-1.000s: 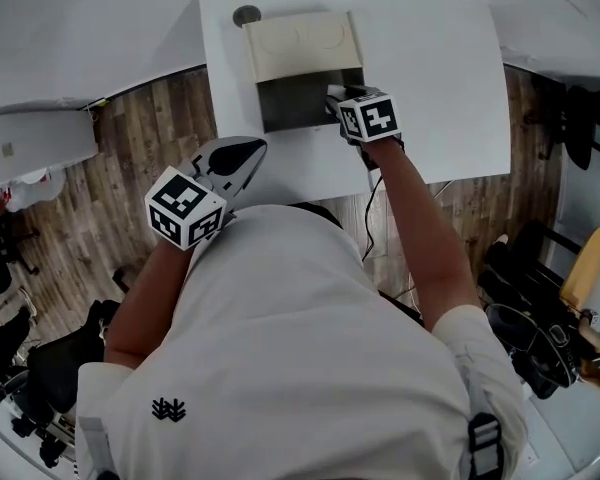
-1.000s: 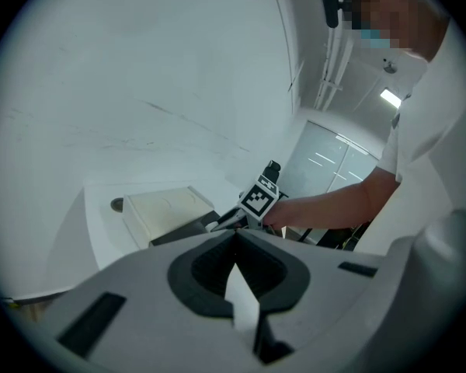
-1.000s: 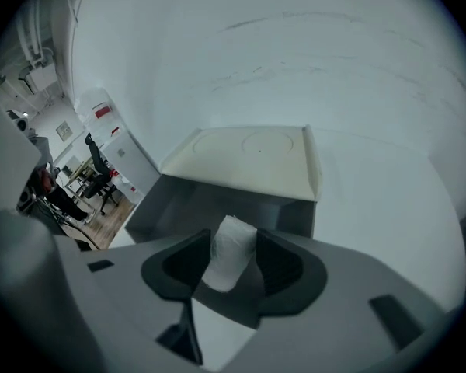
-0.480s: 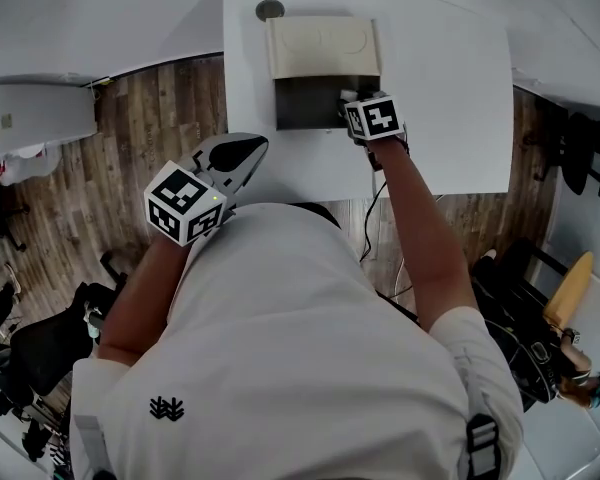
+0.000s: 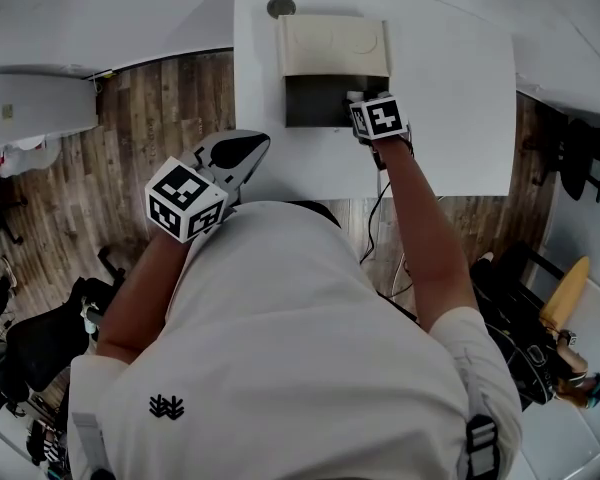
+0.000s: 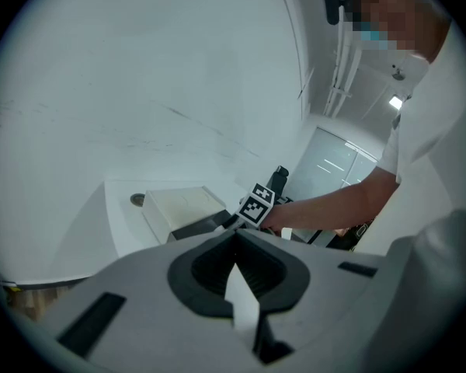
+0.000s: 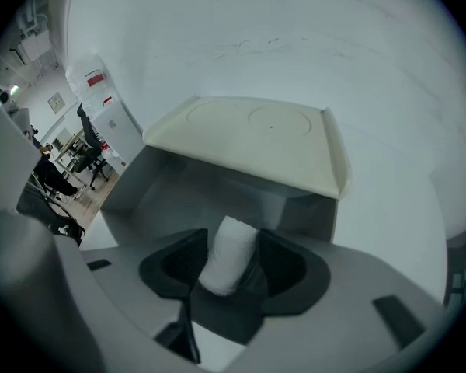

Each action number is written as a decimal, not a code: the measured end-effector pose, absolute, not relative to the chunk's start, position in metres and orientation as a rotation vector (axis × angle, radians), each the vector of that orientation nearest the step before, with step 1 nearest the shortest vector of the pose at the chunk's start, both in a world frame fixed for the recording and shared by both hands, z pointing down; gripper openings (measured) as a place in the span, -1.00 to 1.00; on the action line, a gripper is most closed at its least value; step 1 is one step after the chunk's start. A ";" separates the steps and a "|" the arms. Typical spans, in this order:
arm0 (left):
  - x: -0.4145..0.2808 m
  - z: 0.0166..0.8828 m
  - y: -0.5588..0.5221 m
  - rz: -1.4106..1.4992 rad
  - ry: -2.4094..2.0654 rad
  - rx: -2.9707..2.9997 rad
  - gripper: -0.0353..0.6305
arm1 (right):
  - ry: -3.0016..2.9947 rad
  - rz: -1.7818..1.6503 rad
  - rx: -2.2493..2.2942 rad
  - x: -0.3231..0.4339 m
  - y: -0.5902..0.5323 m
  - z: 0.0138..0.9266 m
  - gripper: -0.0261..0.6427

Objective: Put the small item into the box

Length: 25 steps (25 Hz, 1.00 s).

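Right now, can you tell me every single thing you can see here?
table: one, white, in the middle of the room.
box: one, grey, on the table, open.
lid: one, cream, flipped back behind the box.
small item: one, white, over the box, between the right claw's jaws.
round thing: one, dark, on the table behind the lid; too small to name.
cabinet: one, white, left of the table.
floor: brown wood.
right claw: one, grey, at the box, jaws opening.
left claw: one, grey, shut, empty, by the table's near edge.
shirt: one, white, on the person.
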<state>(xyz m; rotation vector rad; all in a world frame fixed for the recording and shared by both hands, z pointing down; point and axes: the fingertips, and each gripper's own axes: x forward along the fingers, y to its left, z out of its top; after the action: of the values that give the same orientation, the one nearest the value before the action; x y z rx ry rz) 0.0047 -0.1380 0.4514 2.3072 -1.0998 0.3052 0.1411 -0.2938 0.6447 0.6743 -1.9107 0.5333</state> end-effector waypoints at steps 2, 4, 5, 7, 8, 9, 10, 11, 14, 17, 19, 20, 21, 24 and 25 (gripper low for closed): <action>0.003 0.451 -0.135 0.304 -1.098 2.309 -0.88 | -1.914 0.533 0.687 0.142 -0.294 0.644 -0.27; 0.001 0.452 -0.132 0.306 -1.095 2.312 -0.88 | -1.914 0.536 0.704 0.144 -0.293 0.642 -0.26; -0.001 0.452 -0.131 0.307 -1.094 2.313 -0.88 | -1.916 0.540 0.714 0.144 -0.293 0.641 -0.26; -0.003 0.452 -0.128 0.306 -1.090 2.315 -0.88 | -1.921 0.548 0.735 0.146 -0.294 0.639 -0.26; -0.005 0.452 -0.128 0.305 -1.086 2.318 -0.88 | -1.922 0.550 0.747 0.146 -0.294 0.637 -0.26; -0.006 0.452 -0.127 0.305 -1.082 2.321 -0.88 | -1.922 0.551 0.758 0.147 -0.295 0.635 -0.26; -0.007 0.452 -0.127 0.306 -1.077 2.324 -0.88 | -1.922 0.551 0.769 0.148 -0.295 0.633 -0.26; -0.008 0.452 -0.126 0.306 -1.072 2.327 -0.88 | -1.922 0.550 0.781 0.149 -0.295 0.631 -0.26; -0.009 0.450 -0.125 0.307 -1.052 2.341 -0.88 | -1.928 0.552 0.817 0.153 -0.295 0.624 -0.26; -0.009 0.449 -0.123 0.311 -1.026 2.359 -0.88 | -1.940 0.557 0.861 0.158 -0.293 0.615 -0.26; -0.010 0.449 -0.121 0.316 -1.005 2.371 -0.88 | -1.954 0.562 0.892 0.161 -0.291 0.608 -0.26; -0.010 0.449 -0.120 0.318 -0.994 2.376 -0.88 | -1.964 0.567 0.905 0.162 -0.290 0.605 -0.27; -0.011 0.450 -0.120 0.319 -0.984 2.380 -0.88 | -1.974 0.572 0.917 0.162 -0.287 0.602 -0.27; -0.015 0.452 -0.116 0.322 -0.954 2.394 -0.88 | -1.999 0.580 0.955 0.166 -0.277 0.590 -0.32; -0.017 0.452 -0.115 0.323 -0.944 2.400 -0.88 | -2.010 0.584 0.971 0.167 -0.272 0.585 -0.35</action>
<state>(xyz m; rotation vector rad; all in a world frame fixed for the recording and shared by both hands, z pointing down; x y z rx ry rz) -0.0166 -0.1153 0.4520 2.3997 -0.9438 0.3230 0.1670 -0.2721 0.5852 0.9713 -2.0103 0.5839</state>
